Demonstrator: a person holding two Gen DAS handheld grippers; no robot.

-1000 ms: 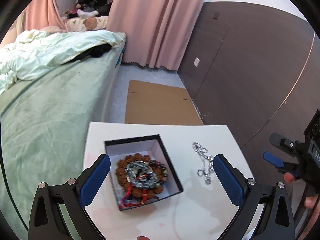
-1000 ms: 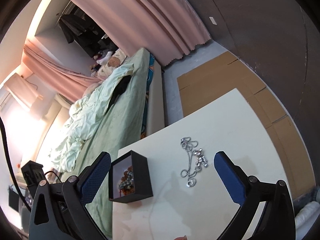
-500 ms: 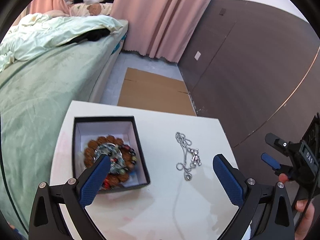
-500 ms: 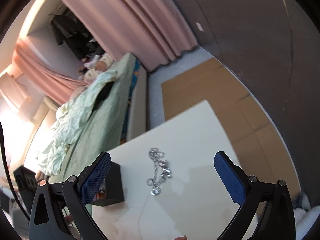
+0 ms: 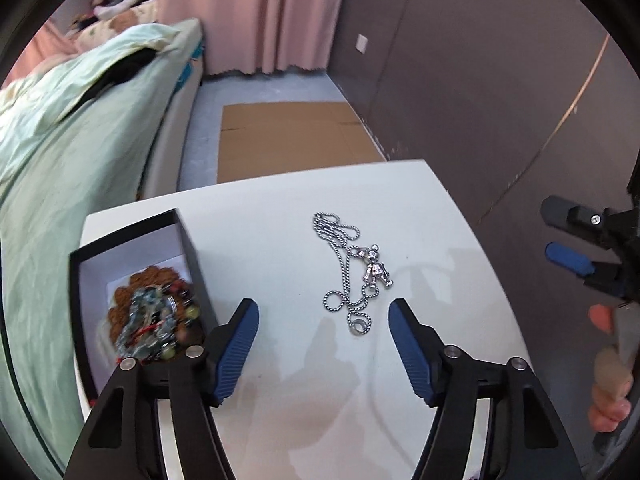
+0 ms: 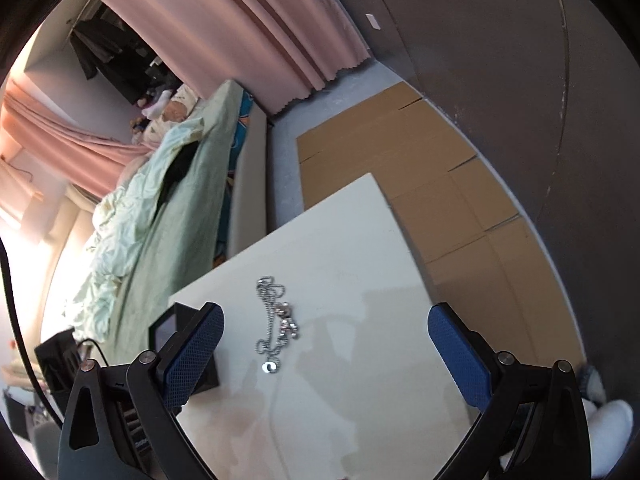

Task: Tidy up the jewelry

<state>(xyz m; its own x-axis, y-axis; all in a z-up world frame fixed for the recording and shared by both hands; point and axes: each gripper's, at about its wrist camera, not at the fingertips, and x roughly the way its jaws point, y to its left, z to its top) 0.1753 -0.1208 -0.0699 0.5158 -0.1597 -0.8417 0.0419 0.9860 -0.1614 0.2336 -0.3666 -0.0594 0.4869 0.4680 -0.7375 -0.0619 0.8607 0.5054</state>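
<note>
Landmark: white table.

Black box: on the table's left part, lid off, white-lined; holds a heap of brown-bead bracelets with dark, green and red pieces tangled in. The heap is blurred, so separate pieces cannot be told apart.

Left gripper: above the table's near middle, just right of the box. Jaws parted wide, blue pads facing each other, nothing between them and nothing touched. Its left finger overlaps the box's near right corner in the left wrist view; contact cannot be told.

Silver chain necklace: loose on the table's centre, well clear of the box, with a small bear pendant on its right side. It lies just ahead of the left gripper's tips.

Right gripper: over the table's near edge, jaws spread wide, empty. In the right wrist view the necklace lies between and beyond its fingers.

Cardboard sheet: flat on the floor beyond the table's far edge.
</note>
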